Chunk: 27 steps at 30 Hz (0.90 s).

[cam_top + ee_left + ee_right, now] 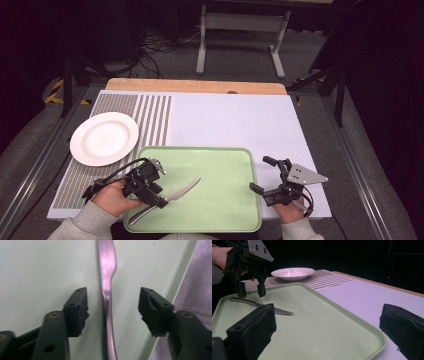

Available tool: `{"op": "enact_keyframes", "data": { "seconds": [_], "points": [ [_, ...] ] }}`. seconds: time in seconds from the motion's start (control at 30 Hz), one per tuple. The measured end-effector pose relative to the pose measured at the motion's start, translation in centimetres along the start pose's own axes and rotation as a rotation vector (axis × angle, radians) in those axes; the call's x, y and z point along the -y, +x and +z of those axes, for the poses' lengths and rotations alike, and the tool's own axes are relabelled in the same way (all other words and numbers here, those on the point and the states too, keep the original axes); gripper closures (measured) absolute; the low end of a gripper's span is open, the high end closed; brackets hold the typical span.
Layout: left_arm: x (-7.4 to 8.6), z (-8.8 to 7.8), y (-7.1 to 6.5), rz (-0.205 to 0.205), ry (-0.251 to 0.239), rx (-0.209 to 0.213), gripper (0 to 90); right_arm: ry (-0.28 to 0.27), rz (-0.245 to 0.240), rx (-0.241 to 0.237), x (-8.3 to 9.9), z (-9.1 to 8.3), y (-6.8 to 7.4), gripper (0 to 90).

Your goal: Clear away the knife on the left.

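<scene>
A metal table knife (185,189) lies slantwise in the green tray (246,153), blade toward the far right. My left gripper (157,192) stands just over the knife's handle, open. In the left gripper view the knife (107,265) runs between the two jaws of my left gripper (112,310), and neither pad touches it. From the right gripper view the left gripper (251,293) hangs a little above the knife (284,312). My right gripper (258,174) rests at the tray's right rim, open and holding nothing; its jaws (327,335) stand wide apart.
An empty white plate (104,138) sits on a striped placemat (155,120) at the far left, beyond the tray. The white table top (240,120) stretches behind the tray. A metal stand and cables are on the floor behind the table.
</scene>
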<state>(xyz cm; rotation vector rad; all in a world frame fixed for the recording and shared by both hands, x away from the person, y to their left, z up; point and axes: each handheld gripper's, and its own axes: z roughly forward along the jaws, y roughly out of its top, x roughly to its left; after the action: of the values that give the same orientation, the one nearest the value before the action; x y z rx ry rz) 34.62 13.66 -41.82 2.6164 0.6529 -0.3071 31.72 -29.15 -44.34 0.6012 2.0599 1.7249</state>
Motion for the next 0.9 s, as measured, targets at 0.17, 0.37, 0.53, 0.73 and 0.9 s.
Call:
{"op": "enact_keyframes", "data": {
  "seconds": [0.17,0.37,0.53,0.73,0.9],
  "points": [
    [-0.2,-0.3,-1.0,0.097,-0.054,-0.052,70.4,-0.001,-0.002,-0.001,0.0,0.0,0.0,1.5],
    [-0.9,0.9,-2.7,0.248,-0.017,-0.123,89.7,0.000,-0.003,0.000,0.0,-0.1,0.0,1.5],
    [-1.1,1.6,-3.3,0.305,0.006,-0.132,89.9,-0.002,-0.002,-0.002,0.0,-0.1,0.0,1.5],
    [-1.2,2.3,-3.5,0.340,0.061,-0.151,89.8,-0.001,-0.004,-0.003,0.0,-0.1,0.0,1.5],
    [-1.3,2.6,-3.6,0.345,0.074,-0.151,89.8,0.000,-0.005,-0.006,0.0,0.0,0.0,1.5]
  ]
}}
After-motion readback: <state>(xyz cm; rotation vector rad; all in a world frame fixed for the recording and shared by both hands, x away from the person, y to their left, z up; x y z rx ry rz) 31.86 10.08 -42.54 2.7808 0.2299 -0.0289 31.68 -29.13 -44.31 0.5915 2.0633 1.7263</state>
